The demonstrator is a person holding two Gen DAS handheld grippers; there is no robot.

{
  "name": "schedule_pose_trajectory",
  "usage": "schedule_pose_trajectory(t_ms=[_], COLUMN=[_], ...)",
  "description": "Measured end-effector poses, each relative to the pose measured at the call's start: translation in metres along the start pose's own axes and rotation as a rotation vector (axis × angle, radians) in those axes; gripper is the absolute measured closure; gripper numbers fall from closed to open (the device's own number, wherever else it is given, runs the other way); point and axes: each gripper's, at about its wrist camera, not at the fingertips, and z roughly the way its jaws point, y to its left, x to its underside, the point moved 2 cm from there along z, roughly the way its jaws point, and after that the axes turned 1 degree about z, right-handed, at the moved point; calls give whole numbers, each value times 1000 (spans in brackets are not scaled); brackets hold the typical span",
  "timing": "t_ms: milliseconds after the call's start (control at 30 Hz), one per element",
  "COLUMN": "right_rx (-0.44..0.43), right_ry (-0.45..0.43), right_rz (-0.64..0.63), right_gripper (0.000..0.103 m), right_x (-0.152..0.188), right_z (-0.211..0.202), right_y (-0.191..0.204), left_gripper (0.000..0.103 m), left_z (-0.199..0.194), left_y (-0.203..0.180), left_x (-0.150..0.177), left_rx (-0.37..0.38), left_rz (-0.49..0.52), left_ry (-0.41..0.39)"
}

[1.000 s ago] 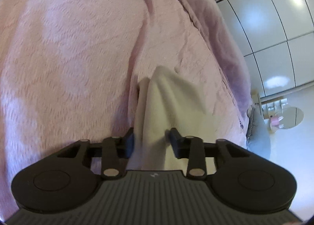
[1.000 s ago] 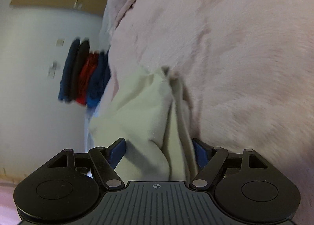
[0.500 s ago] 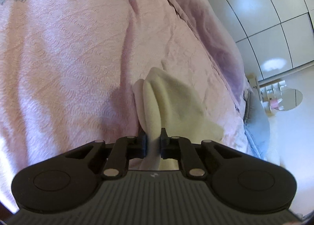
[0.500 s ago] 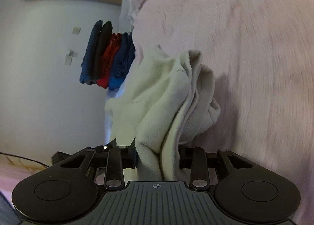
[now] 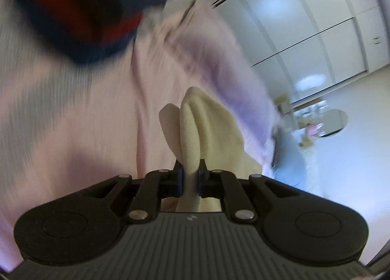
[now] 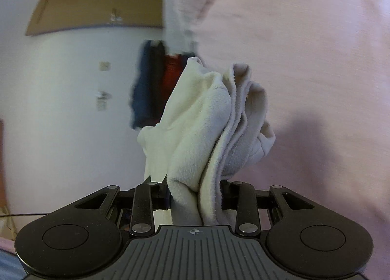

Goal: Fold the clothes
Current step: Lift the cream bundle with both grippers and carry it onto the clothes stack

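The pink bedspread (image 5: 73,121) lies below. The cream garment (image 6: 207,128) hangs bunched above it. The right claw (image 6: 195,197) pinches a thick wad, the left claw (image 5: 190,177) a thin fold. Risk: uneven grips let fabric slip, spoiling the fold.

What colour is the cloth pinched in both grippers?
Cream, off-white cloth; it shows best in the right wrist view.

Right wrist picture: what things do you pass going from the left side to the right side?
White wall → dark blue and red clothes → cream cloth → pink blanket.
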Motion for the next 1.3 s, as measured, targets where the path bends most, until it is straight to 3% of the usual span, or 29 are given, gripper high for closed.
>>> schedule_pose_trajectory(t_ms=[200,267,400,500,667,867,967,1067,1233,1300], right_rx=[-93,-107,-91,-70,-7,65,195,304,594,665], right_ry=[-105,-121,-149,-157,-148,-127,-174,-333,-646,-707], right_rz=[8,27,15,14,29,69,-18,-151,-432,-573], right_gripper=[70,70,70,70,70,69,55,50,46,46], right_x=[-24,-39,-76,-105,-132,-149,-153,-137,-97,-83], right_z=[111,153,228,276,317,350,359,354,338,349], right_y=[100,132,186,209,210,178,172,184,240,261], left_gripper=[95,95,95,95,95,95,91,86,91,92], left_z=[-71,-87,-99,-97,-69,-47,-34,-37,-72,-74], left_y=[23,33,57,77,115,162,183,198,161,135], left_x=[-149,-202,-292,-335,-375,-381,-379,-381,-387,-384], left_rx=[88,77,59,65,56,39,22,-41,-297,-273], left_rz=[113,158,186,183,136,108,127,118,334,407], left_ry=[-55,-65,-88,-103,-69,-22,-17,-43,-221,-240])
